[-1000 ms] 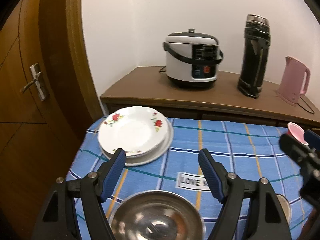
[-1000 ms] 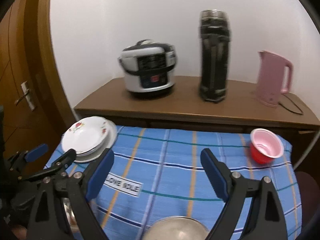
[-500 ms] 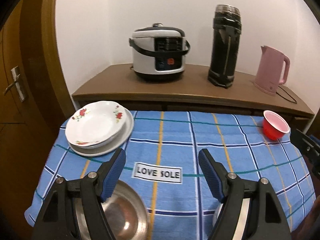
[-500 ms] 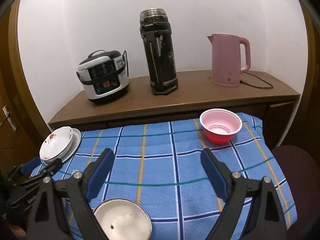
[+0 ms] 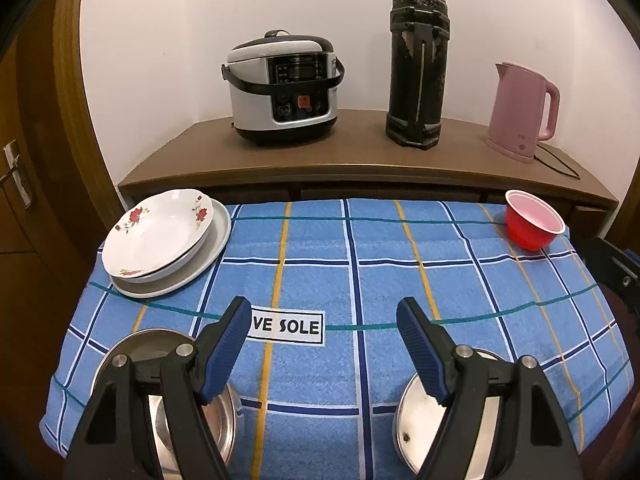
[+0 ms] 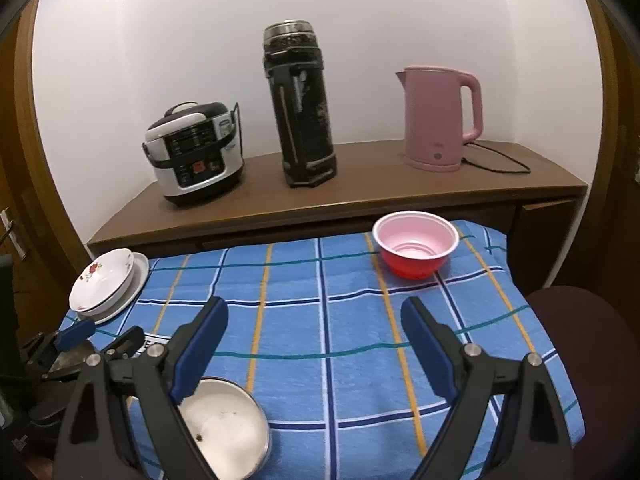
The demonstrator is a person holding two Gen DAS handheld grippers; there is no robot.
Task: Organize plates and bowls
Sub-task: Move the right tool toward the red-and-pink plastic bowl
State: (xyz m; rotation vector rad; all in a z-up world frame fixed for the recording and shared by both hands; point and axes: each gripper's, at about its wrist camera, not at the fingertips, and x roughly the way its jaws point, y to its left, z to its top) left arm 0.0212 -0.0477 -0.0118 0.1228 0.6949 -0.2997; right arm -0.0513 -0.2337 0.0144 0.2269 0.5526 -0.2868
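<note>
Left wrist view: your left gripper (image 5: 322,322) stands wide with nothing between its blue pads, hanging over bare checked cloth just before the "LOVE SOLE" label (image 5: 286,326). A second ago a steel bowl (image 5: 168,400) sat centred under those jaws; now it lies below and to the left of them, and the white enamel bowl (image 5: 416,420) has come in at lower right. You have swung rightward and squared up to the table (image 5: 360,264), so neither gripper is yet lined up on any dish.

Right wrist view: your right gripper (image 6: 314,330) is likewise spread and empty, with the enamel bowl (image 6: 224,424) under its left finger. The red bowl with the pink inside (image 6: 416,246), at the far right edge a second ago, now sits ahead and a little right of its jaws, well apart.

Further back at far left, the flowered bowl rests on a plain plate (image 5: 172,240), untouched. Nothing is picked up yet; my guess is the loose bowls need gathering next.
</note>
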